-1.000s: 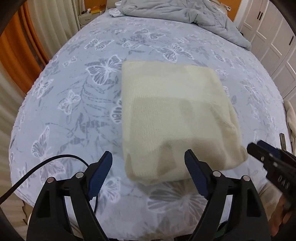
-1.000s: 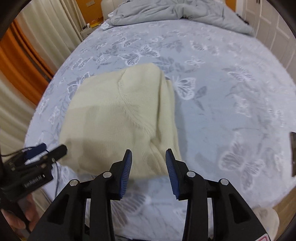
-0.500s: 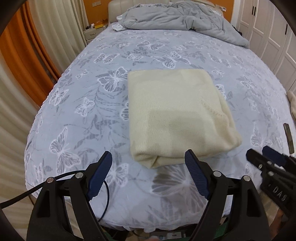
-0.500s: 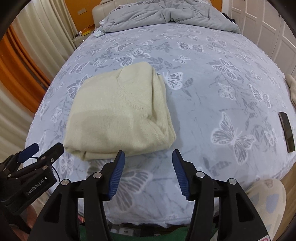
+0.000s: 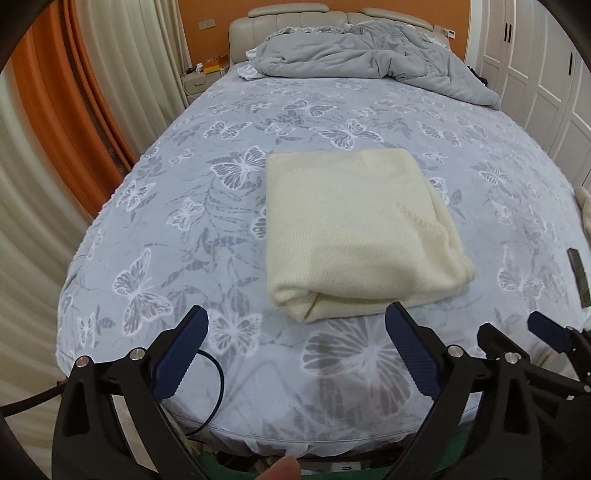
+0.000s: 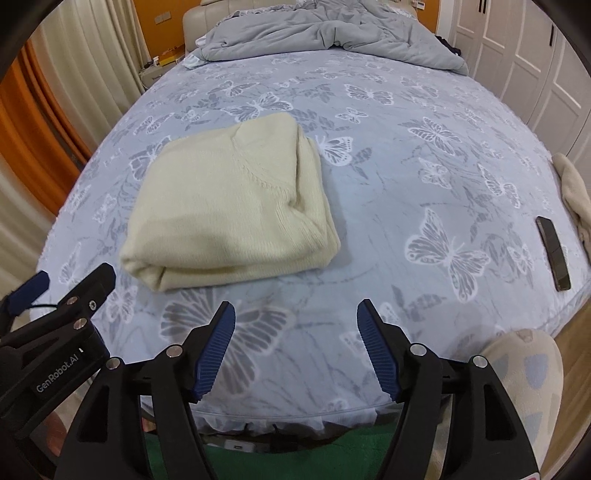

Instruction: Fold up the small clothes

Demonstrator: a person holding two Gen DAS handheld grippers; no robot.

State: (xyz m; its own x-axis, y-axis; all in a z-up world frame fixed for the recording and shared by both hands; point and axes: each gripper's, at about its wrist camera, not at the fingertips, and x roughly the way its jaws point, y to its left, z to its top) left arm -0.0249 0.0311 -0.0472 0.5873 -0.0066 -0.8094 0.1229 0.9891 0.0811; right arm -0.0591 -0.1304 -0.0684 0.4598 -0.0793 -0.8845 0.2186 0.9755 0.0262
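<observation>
A cream knitted garment (image 5: 354, 229) (image 6: 232, 210) lies folded into a thick rectangle on the butterfly-print bed sheet (image 5: 221, 206) (image 6: 424, 166). My left gripper (image 5: 295, 321) hangs over the near edge of the bed, short of the fold; its jaws are opening and hold nothing. My right gripper (image 6: 295, 314) is also back from the garment, to its right, jaws opening with only sheet between them. Each gripper shows at the edge of the other's view: the right gripper (image 5: 517, 336) and the left gripper (image 6: 70, 284).
A crumpled grey duvet (image 5: 369, 55) (image 6: 325, 33) lies at the headboard end. A dark phone (image 6: 554, 247) (image 5: 578, 280) and a cream cloth (image 6: 576, 192) rest near the bed's right edge. Curtains (image 5: 48, 129) hang on the left, wardrobe doors (image 5: 546, 74) on the right. A cable (image 5: 214, 391) droops off the bed's front.
Both grippers have drawn back from the folded garment toward the foot of the bed, and both sets of jaws have widened. The garment stays put on the sheet.
</observation>
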